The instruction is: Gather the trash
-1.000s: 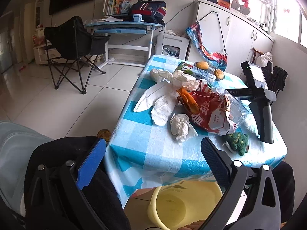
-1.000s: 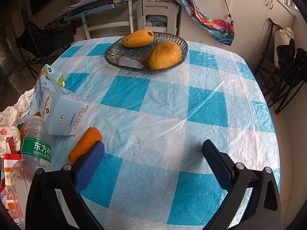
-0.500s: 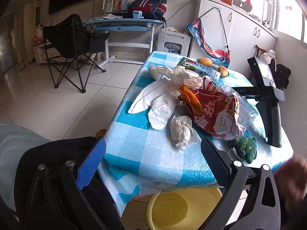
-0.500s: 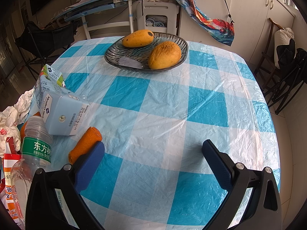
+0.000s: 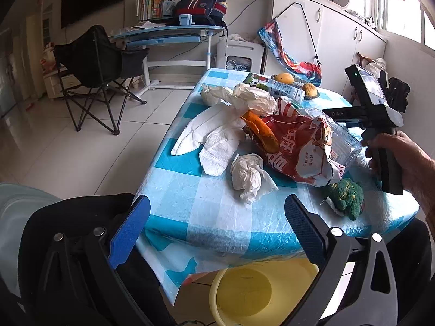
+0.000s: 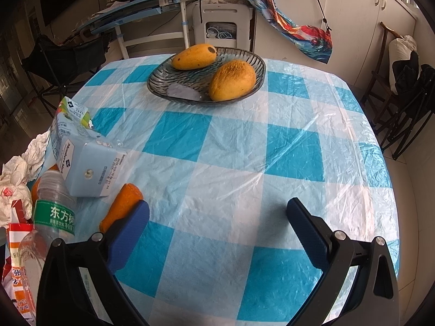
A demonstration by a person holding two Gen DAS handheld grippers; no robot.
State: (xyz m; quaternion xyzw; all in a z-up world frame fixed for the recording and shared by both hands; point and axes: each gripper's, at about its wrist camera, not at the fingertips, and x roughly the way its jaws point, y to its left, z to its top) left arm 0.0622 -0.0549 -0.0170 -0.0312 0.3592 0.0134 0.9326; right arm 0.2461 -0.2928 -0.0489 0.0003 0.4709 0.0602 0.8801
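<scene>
Hovering released, pads spread wide, just short of the near bench (image 5: 206, 206) edge: left tool (image 5: 217, 217), yellow basin (image 5: 244, 293) lying below it. Lying straight ahead: crumpled tissue (image 5: 248, 175); beyond it, red snack bag (image 5: 296, 146) printed with white characters. Resting low over the checked cloth, likewise spread and empty: right tool (image 6: 217, 222), gripped by a hand (image 5: 399, 157). Sitting left of it: bottle (image 6: 51, 214) labelled "东方树", carton (image 6: 81, 157), orange peel (image 6: 121, 206).
</scene>
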